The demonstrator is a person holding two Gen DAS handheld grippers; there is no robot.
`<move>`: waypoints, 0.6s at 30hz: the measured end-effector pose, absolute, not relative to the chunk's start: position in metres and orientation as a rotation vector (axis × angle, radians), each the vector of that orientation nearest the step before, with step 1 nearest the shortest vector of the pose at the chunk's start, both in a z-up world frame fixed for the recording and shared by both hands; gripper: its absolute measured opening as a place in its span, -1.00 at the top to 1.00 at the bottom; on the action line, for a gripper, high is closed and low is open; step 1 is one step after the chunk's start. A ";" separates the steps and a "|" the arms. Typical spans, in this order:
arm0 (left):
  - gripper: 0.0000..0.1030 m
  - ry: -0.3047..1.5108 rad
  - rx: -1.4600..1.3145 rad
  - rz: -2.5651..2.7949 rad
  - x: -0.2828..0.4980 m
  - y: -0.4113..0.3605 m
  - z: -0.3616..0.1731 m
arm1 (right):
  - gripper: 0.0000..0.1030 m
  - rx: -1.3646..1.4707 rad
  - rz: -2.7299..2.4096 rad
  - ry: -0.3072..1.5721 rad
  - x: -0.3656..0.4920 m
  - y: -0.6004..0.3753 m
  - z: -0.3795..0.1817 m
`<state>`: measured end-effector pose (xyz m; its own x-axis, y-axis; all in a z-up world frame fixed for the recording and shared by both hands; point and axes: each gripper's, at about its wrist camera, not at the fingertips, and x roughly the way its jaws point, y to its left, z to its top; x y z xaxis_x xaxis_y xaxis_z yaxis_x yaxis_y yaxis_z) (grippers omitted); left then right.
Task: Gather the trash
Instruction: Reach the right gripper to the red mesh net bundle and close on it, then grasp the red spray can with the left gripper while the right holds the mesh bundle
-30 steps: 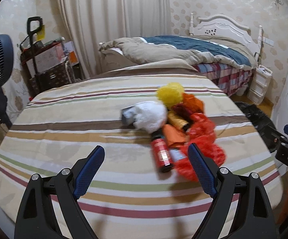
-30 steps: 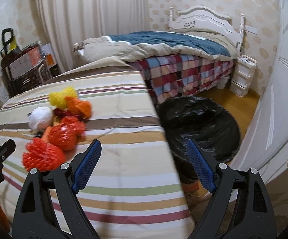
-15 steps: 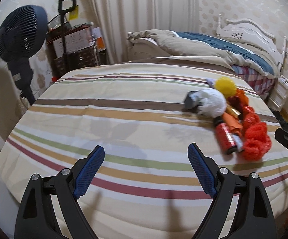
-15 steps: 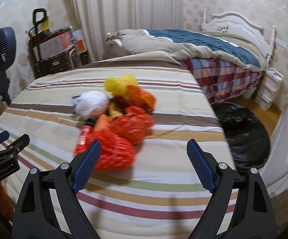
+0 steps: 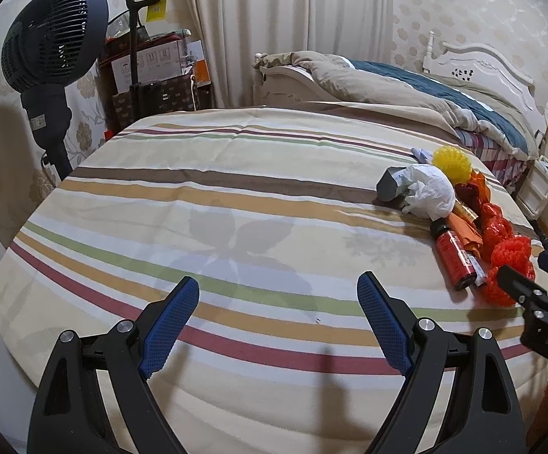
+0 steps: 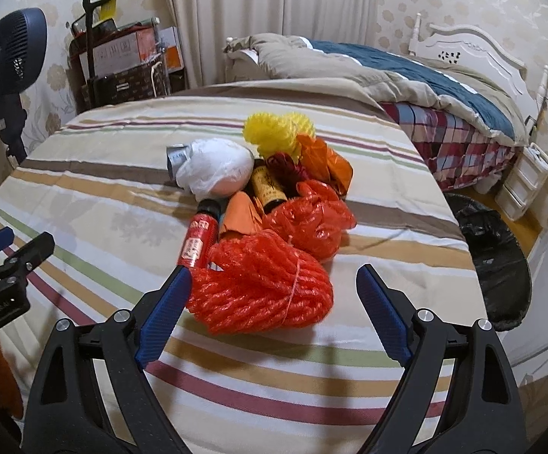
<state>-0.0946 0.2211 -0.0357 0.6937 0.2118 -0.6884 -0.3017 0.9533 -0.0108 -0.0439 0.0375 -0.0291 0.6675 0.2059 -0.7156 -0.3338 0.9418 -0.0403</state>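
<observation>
Left wrist view: the left gripper (image 5: pixel 277 302) hangs spread over the striped bed (image 5: pixel 206 204), empty; the trash pile (image 5: pixel 459 223) lies far right.

Right wrist view: the right gripper (image 6: pixel 272 291), spread, frames the red mesh bundle (image 6: pixel 262 283); black trash bag (image 6: pixel 497 249) beside the bed.

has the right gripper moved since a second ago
Yes. The right gripper has swung left: a second ago the black bin lay between its fingers; now the red net bundle does, with the bin off to the right.

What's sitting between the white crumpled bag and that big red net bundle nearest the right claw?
In the right wrist view, a red bottle and an orange wrapper lie between the white bag and the red net bundle.
</observation>
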 end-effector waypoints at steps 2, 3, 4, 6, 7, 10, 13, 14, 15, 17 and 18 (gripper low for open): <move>-0.66 0.755 -0.129 0.280 -0.093 0.220 -0.037 | -0.68 -0.174 0.301 0.796 -0.042 0.037 -0.033; -0.66 0.756 -0.129 0.275 -0.093 0.218 -0.037 | -0.68 -0.173 0.301 0.802 -0.041 0.036 -0.036; -0.66 0.757 -0.128 0.272 -0.092 0.217 -0.038 | -0.68 -0.173 0.300 0.808 -0.040 0.035 -0.038; -0.66 0.759 -0.122 0.264 -0.090 0.213 -0.038 | -0.68 -0.171 0.300 0.815 -0.040 0.034 -0.041; -0.66 0.761 -0.120 0.259 -0.090 0.210 -0.039 | -0.67 -0.170 0.300 0.819 -0.039 0.033 -0.042; -0.66 0.767 -0.113 0.249 -0.087 0.204 -0.040 | -0.49 -0.161 0.314 0.833 -0.038 0.030 -0.046; -0.66 0.774 -0.105 0.242 -0.085 0.199 -0.041 | -0.41 -0.154 0.325 0.841 -0.039 0.026 -0.049; -0.66 0.777 -0.102 0.239 -0.084 0.197 -0.041 | -0.40 -0.149 0.331 0.842 -0.040 0.024 -0.049; -0.66 0.779 -0.100 0.236 -0.083 0.194 -0.042 | -0.38 -0.148 0.330 0.840 -0.041 0.023 -0.049; -0.66 0.782 -0.097 0.227 -0.081 0.190 -0.042 | -0.37 -0.150 0.327 0.834 -0.043 0.019 -0.048; -0.66 0.782 -0.096 0.224 -0.081 0.187 -0.042 | -0.37 -0.153 0.323 0.827 -0.044 0.017 -0.046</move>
<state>-0.0806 0.1874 -0.0417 0.6871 0.1644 -0.7077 -0.2352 0.9719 -0.0026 -0.0443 0.0172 -0.0464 0.6316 0.2220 -0.7428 -0.3403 0.9403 -0.0083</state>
